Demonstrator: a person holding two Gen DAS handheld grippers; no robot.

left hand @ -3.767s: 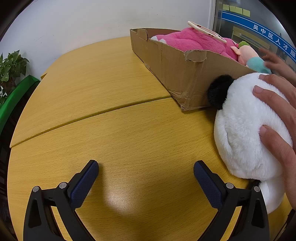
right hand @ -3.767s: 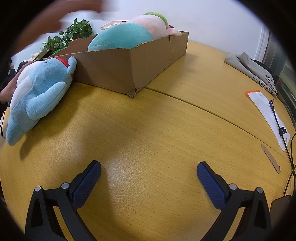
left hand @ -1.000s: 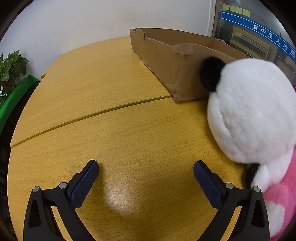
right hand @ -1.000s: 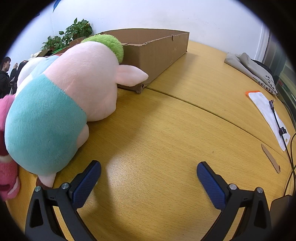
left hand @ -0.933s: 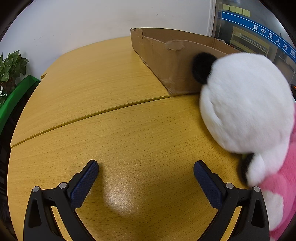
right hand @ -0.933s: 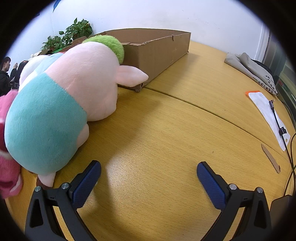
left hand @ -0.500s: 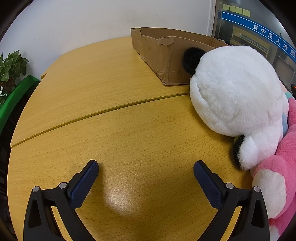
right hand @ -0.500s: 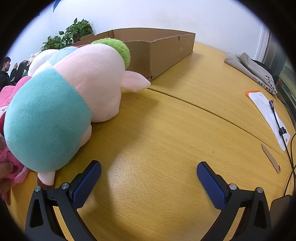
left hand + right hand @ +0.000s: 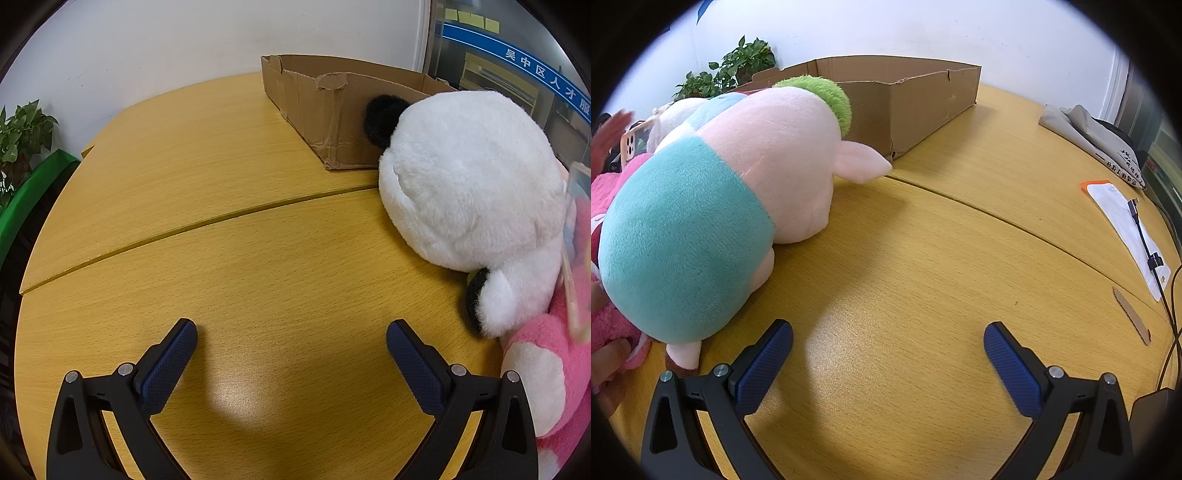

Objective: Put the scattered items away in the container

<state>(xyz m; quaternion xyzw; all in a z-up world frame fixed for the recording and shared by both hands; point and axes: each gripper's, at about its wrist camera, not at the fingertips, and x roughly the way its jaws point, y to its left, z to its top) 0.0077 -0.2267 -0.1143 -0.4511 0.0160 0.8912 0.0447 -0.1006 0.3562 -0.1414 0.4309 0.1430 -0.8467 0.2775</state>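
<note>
Both the left gripper [image 9: 291, 334] and right gripper [image 9: 888, 338] hover wide open over the wooden table [image 9: 229, 229], holding nothing, near plush toys [image 9: 738, 184] beside a cardboard box [image 9: 332, 107].

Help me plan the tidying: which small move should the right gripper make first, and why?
Probably swing the open right gripper left toward the pig plush. It lies on the table outside the cardboard box, just left of the empty fingers.
</note>
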